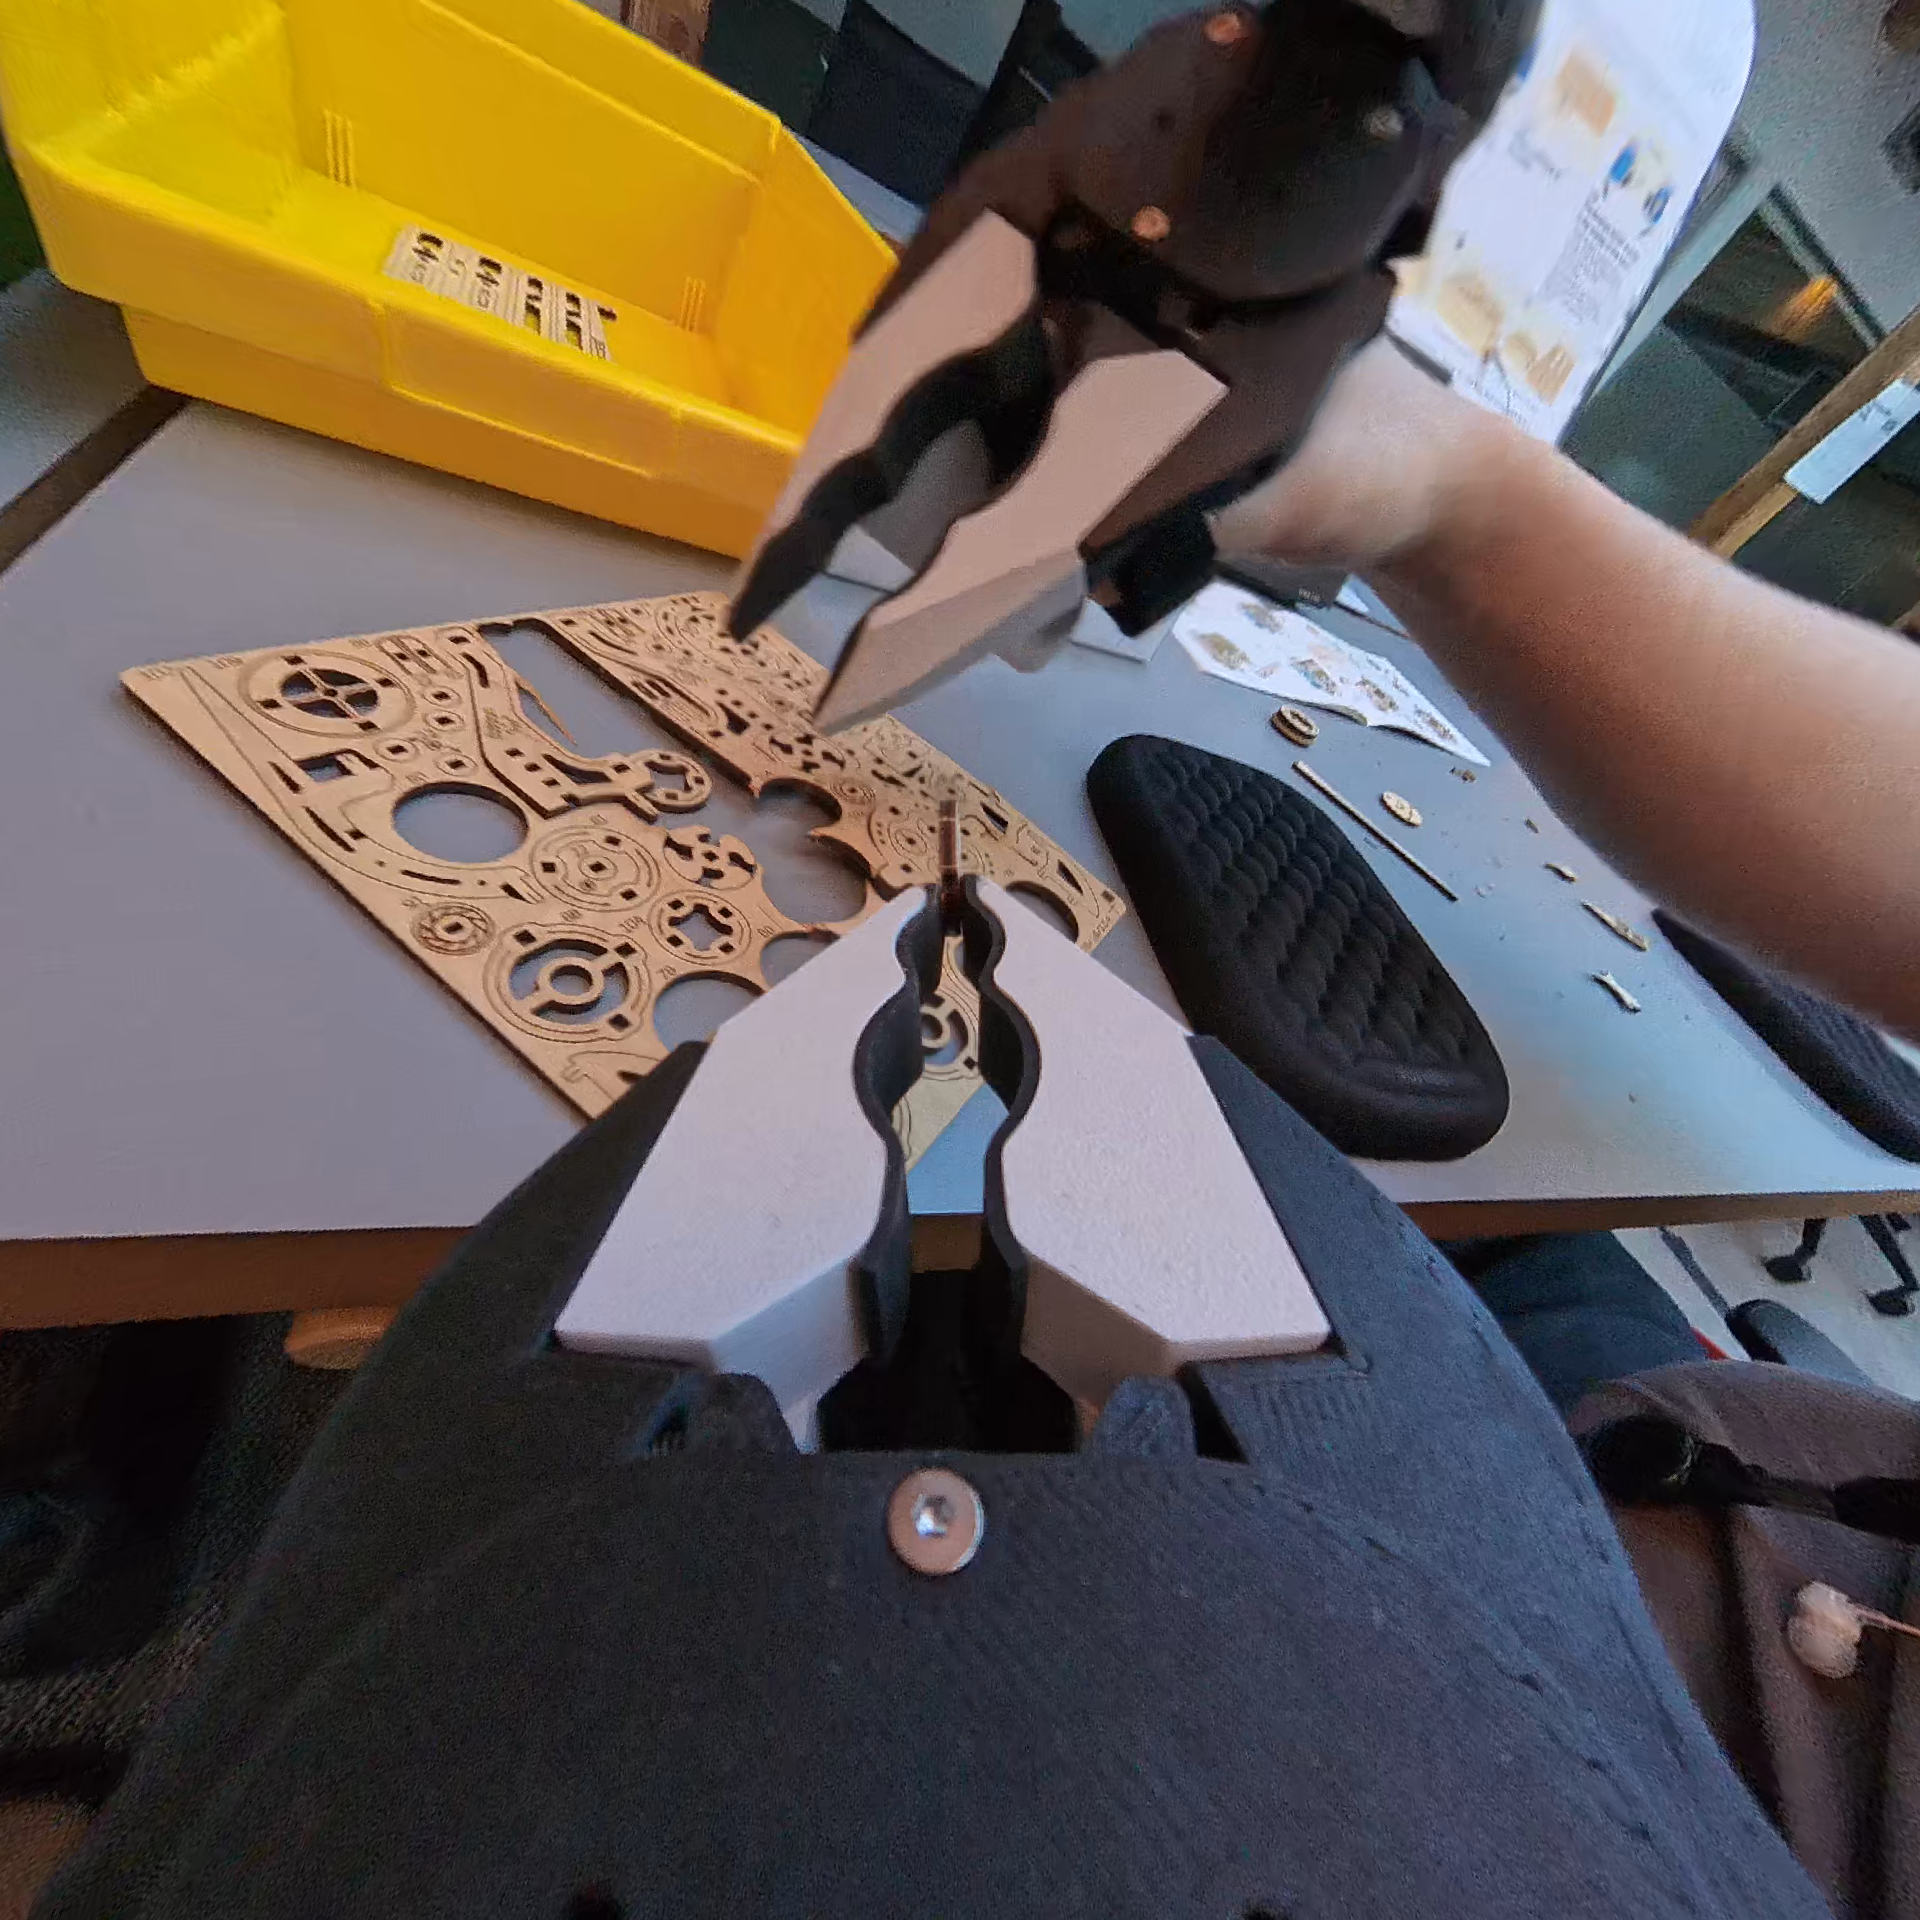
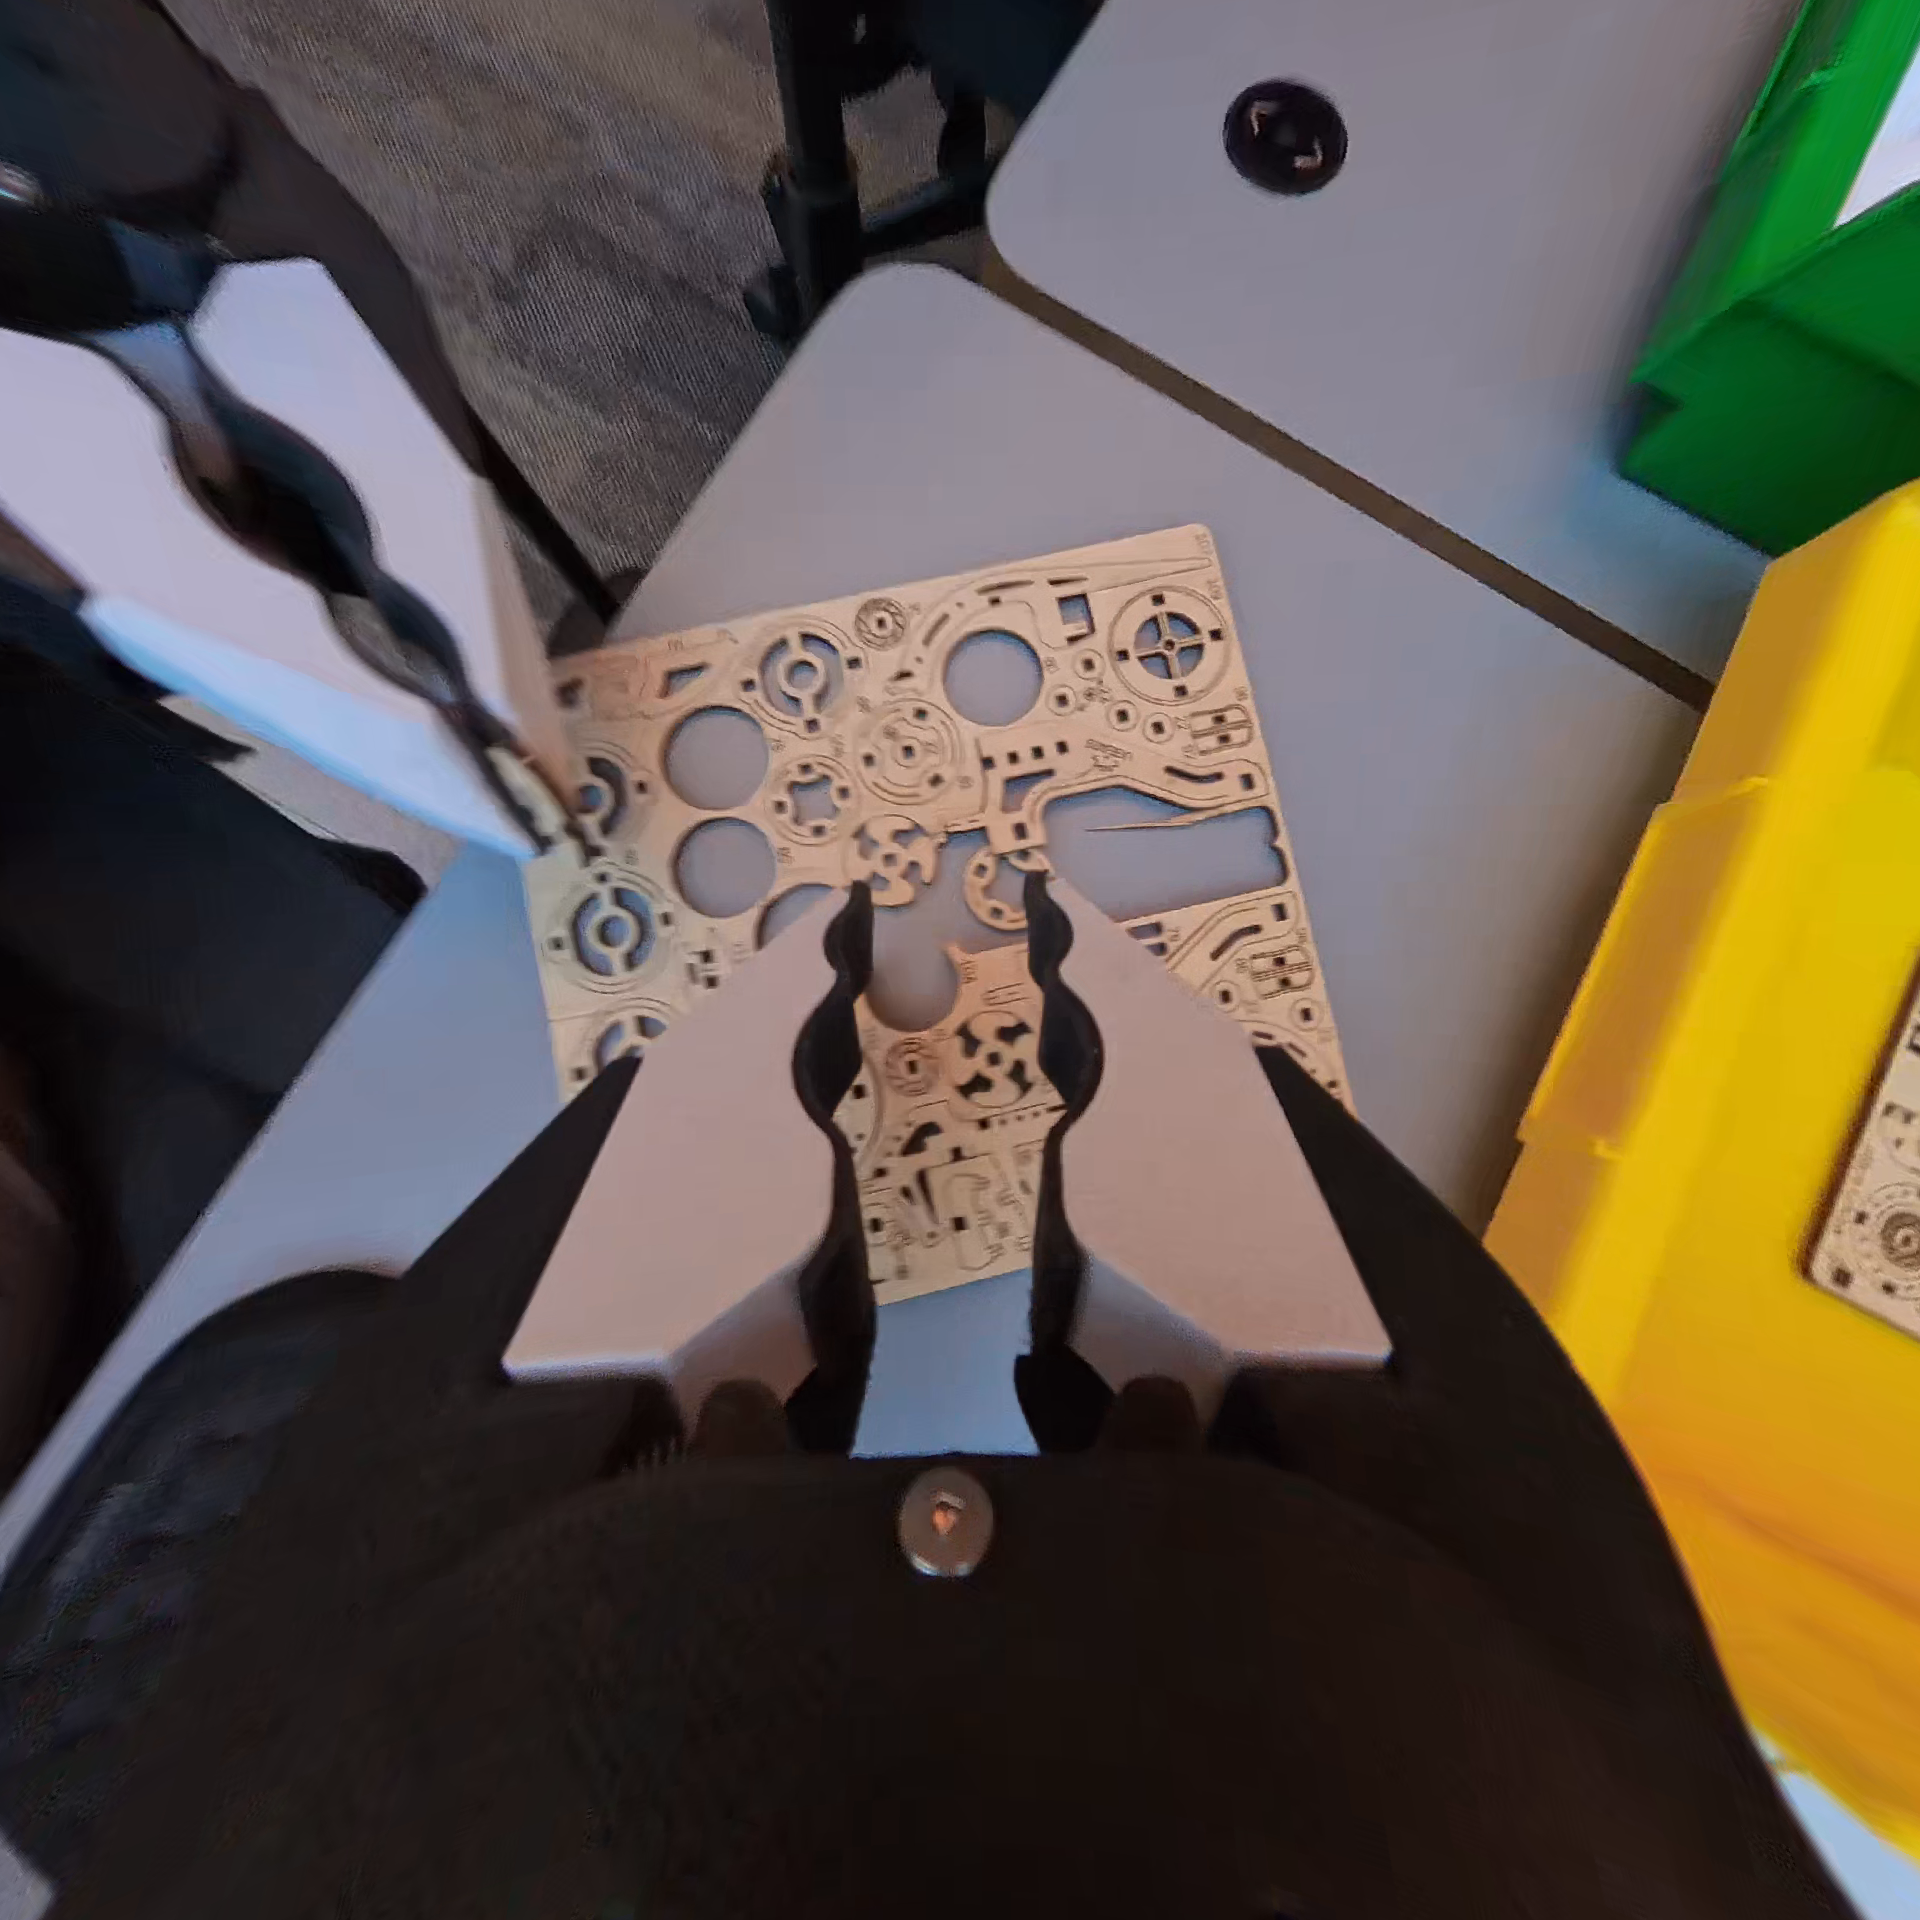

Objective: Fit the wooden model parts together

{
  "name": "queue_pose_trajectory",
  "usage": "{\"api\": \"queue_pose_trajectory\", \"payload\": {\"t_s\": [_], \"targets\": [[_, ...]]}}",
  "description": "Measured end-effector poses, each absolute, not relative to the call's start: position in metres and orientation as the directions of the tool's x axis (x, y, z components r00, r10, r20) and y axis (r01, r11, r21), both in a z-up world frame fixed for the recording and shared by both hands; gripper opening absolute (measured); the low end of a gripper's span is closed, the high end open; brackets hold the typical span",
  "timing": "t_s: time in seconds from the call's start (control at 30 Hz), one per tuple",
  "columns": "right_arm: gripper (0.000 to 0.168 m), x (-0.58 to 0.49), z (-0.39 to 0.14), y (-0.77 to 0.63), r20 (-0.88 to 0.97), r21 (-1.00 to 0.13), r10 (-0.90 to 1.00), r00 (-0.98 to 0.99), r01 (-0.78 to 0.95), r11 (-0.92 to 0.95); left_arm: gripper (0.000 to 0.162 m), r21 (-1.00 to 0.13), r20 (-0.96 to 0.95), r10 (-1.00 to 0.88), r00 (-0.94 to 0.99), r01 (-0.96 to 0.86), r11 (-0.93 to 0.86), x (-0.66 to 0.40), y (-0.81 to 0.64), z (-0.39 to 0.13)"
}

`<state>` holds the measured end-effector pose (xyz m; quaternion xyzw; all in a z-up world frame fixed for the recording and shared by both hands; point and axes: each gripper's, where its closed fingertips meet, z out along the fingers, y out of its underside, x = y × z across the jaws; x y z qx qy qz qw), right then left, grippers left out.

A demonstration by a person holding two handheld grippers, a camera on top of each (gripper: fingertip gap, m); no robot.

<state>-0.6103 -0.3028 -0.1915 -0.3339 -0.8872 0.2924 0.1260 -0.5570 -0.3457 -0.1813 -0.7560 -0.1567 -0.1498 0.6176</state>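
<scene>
Left gripper (image 1: 948, 896), under my remote control, pinches a small thin wooden part (image 1: 947, 842) edge-on between its nearly closed tips, holding it above the near edge of the grey table (image 1: 208, 997); my right gripper (image 2: 940, 883) hangs over the laser-cut wooden sheet (image 2: 1122, 727) with its jaws spread apart and nothing between them, its black-lined fingers (image 2: 847, 997) framing a fan-shaped cut-out; the sheet lies flat on the table, riddled with round holes where pieces are already out; a second panel of the same sheet overlaps its far side in the left wrist view; a yellow bin (image 1: 395, 239) sits just beyond the sheet with another cut panel (image 1: 499, 291) lying in its bottom; a black textured wrist rest (image 1: 1299, 945) lies to the right of the sheet, near a scatter of loose wooden pieces (image 1: 1616, 925), a thin wooden stick (image 1: 1371, 831) and a printed instruction leaflet (image 1: 1320, 665); a person's bare forearm (image 1: 1621, 748) reaches in behind my right gripper; a green bin (image 2: 1808, 343) shows on a neighbouring table in the right wrist view.
</scene>
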Motion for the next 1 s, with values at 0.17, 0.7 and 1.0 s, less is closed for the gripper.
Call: {"api": "queue_pose_trajectory", "payload": {"t_s": [0.17, 0.7, 1.0], "targets": [[0.038, -0.623, -0.225, -0.301, 0.122, -0.469, 0.541, -0.832, 0.432, 0.770, 0.001, -0.837, 0.493, 0.015, 0.870, 0.479, -0.263, -0.544, -0.340, -0.201], [0.033, -0.644, -0.229, -0.293, 0.072, -0.415, 0.553, -0.830, 0.480, 0.773, 0.001, -0.779, 0.541, -0.040, 0.840, 0.483, -0.399, -0.549, -0.348, -0.221], [0.022, -0.655, -0.232, -0.289, 0.014, -0.412, 0.599, -0.801, 0.541, 0.733, 0.001, -0.756, 0.510, -0.028, 0.860, 0.433, -0.491, -0.568, -0.350, -0.223]]}}
